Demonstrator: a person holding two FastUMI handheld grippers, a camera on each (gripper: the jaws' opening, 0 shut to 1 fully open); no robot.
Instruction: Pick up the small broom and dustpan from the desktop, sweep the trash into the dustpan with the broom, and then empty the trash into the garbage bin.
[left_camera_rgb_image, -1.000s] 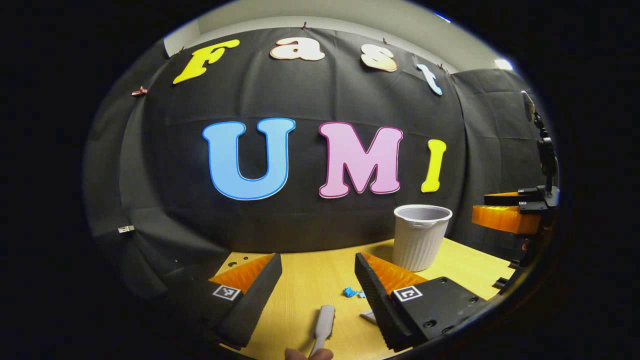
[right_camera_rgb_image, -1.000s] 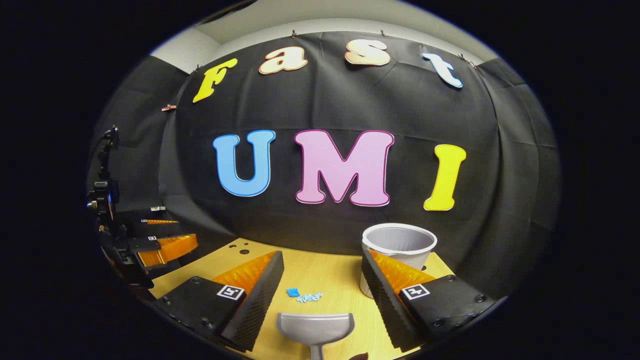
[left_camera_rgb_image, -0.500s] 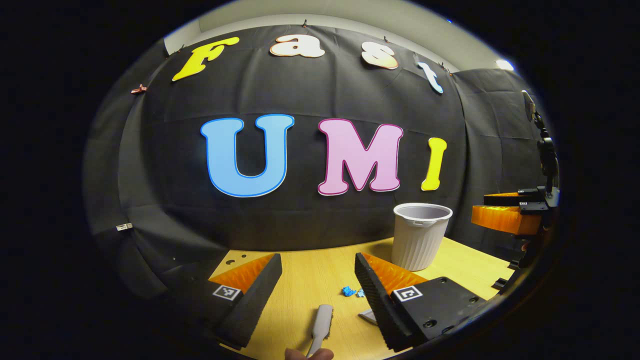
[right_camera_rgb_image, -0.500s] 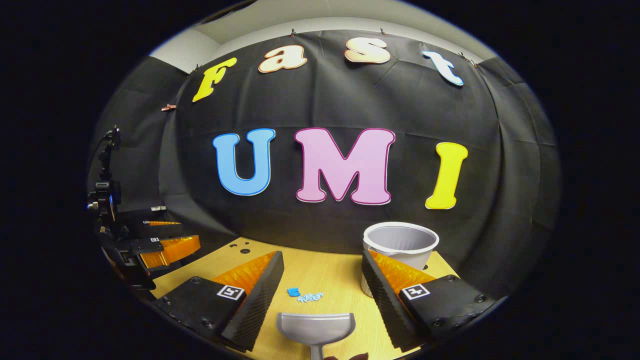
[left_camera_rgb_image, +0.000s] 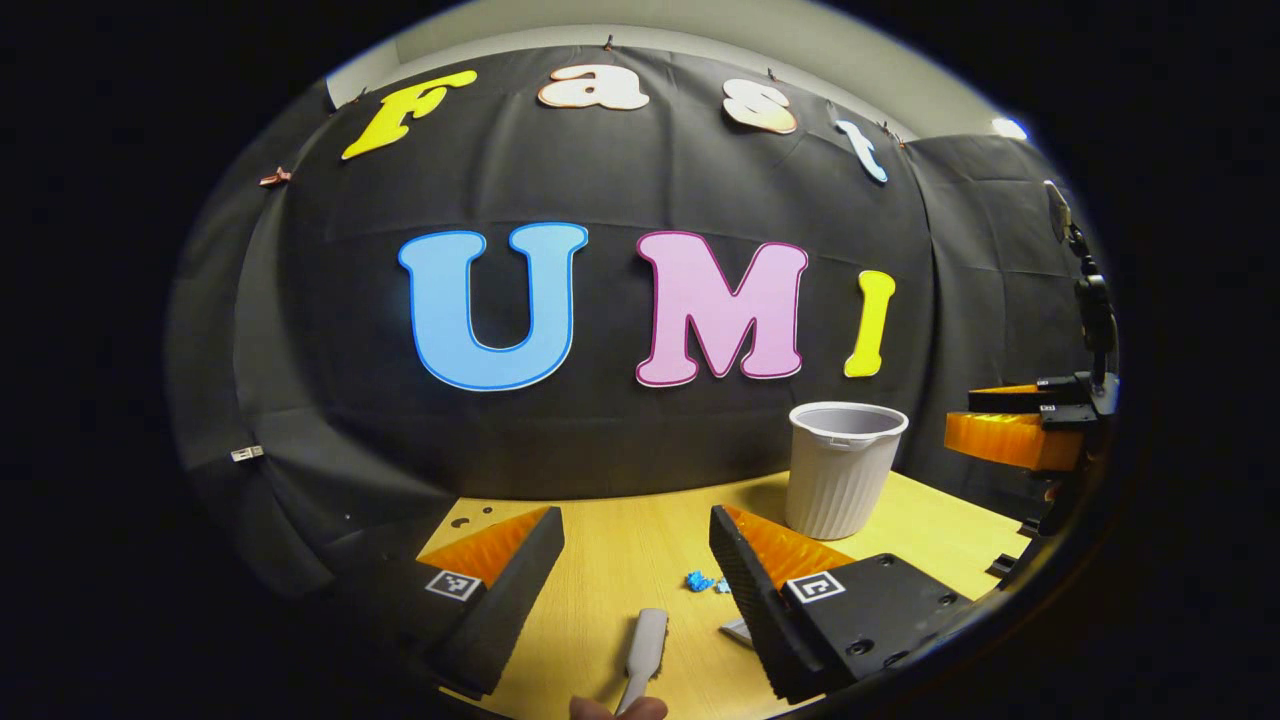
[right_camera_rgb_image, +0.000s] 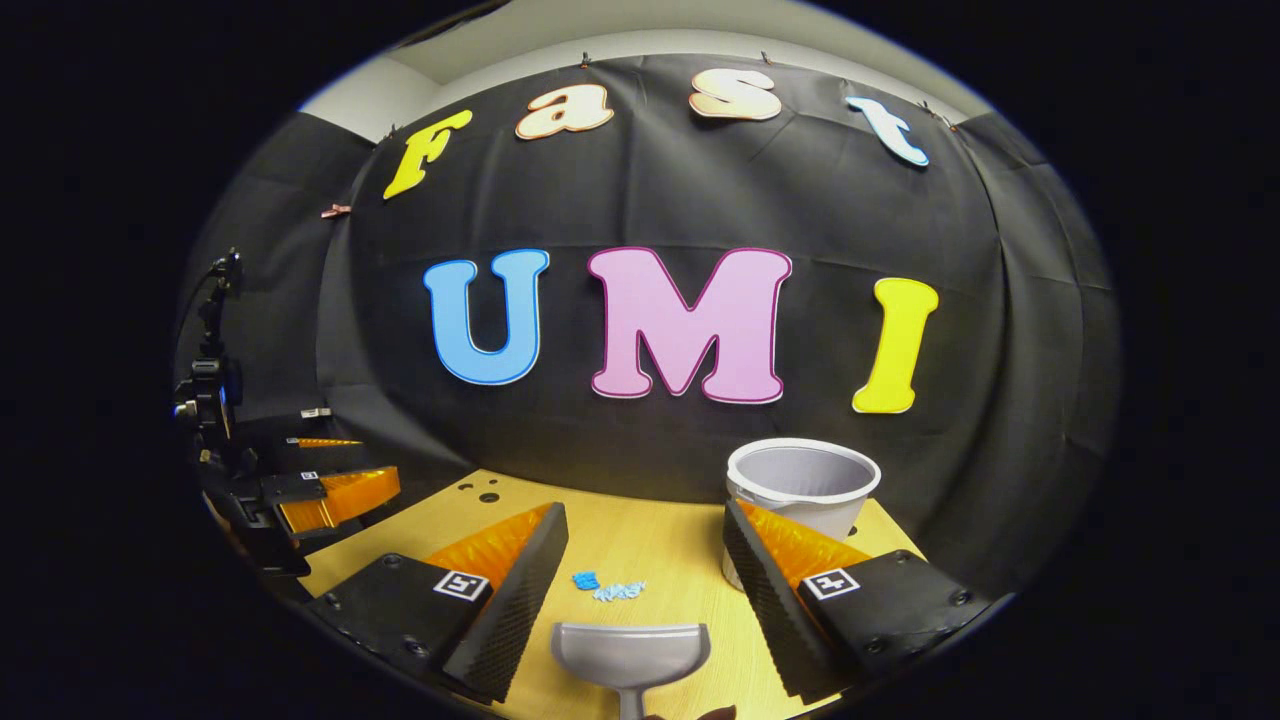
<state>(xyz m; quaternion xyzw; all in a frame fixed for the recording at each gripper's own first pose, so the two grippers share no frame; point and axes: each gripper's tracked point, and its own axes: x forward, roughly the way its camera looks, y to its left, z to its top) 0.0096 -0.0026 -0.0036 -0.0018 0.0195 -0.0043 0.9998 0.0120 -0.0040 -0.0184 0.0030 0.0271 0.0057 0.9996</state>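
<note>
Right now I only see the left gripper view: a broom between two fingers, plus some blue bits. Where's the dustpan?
Observer: In the right gripper view, the dustpan lies flat on the desk, between the fingers of the right gripper, which is wide open and not touching it.
Visitor: Which way does it face?
Observer: Its mouth faces the trash, and a strip of bare desk lies between them.
Visitor: And how does my gripper look from over there?
Observer: The left gripper shows at the left edge of that view, raised above the desk with its fingers apart.
</note>
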